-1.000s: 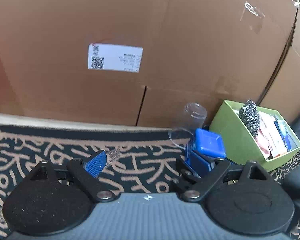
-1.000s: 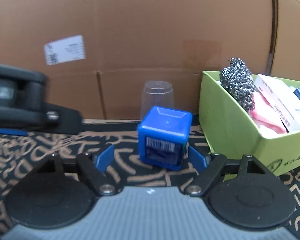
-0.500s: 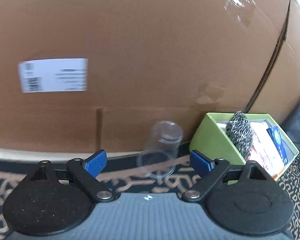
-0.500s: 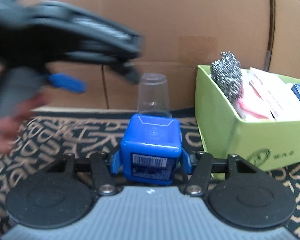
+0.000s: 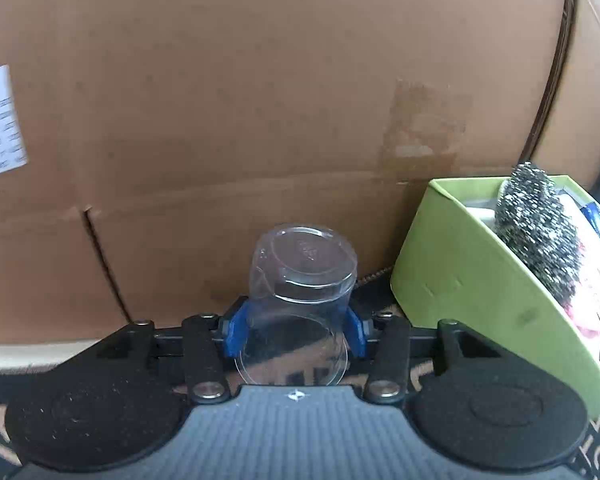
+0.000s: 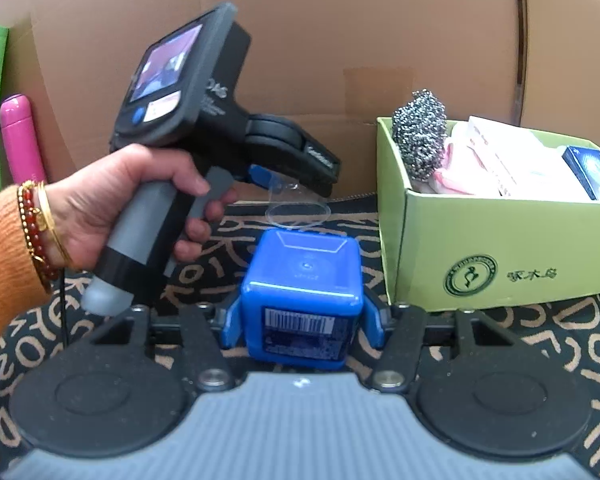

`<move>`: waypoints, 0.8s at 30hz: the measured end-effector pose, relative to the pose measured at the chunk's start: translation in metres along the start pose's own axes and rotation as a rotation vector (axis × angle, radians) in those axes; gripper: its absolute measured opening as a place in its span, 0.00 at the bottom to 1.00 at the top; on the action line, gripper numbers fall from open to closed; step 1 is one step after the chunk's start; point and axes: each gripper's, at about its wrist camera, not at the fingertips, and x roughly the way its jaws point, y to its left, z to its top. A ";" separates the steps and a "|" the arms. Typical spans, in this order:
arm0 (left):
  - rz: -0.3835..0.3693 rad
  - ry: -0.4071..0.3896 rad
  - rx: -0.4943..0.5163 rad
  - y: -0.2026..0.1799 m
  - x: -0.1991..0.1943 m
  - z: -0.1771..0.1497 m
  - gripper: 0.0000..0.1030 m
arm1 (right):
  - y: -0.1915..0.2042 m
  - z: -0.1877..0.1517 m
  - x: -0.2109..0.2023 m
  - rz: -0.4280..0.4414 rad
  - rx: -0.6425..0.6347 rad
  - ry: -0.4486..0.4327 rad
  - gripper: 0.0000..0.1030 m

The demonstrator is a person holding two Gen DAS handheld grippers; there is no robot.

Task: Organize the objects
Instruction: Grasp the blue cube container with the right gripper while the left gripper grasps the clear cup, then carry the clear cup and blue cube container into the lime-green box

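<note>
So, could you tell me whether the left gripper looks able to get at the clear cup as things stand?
Yes, it seems so. The left gripper has just been closing, and its blue fingers now flank the upside-down clear cup. Nothing blocks it: the green box stands clear to the side.

A makeshift indoor work area, likely a home or storeroom. Large cardboard shipping boxes [image 5: 260, 100] with a printed label [image 5: 0, 124] form the backdrop, and a black mat with tan squiggles [image 6: 540, 340] covers the surface.
</note>
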 end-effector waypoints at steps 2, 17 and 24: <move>-0.027 0.009 -0.007 0.003 -0.017 -0.008 0.46 | -0.003 -0.001 -0.006 0.016 0.018 0.007 0.55; 0.001 0.089 0.190 -0.016 -0.136 -0.091 0.65 | -0.007 -0.023 -0.045 0.023 -0.033 0.049 0.64; -0.028 0.117 0.155 -0.008 -0.135 -0.093 0.53 | -0.011 -0.030 -0.044 0.036 -0.010 0.045 0.54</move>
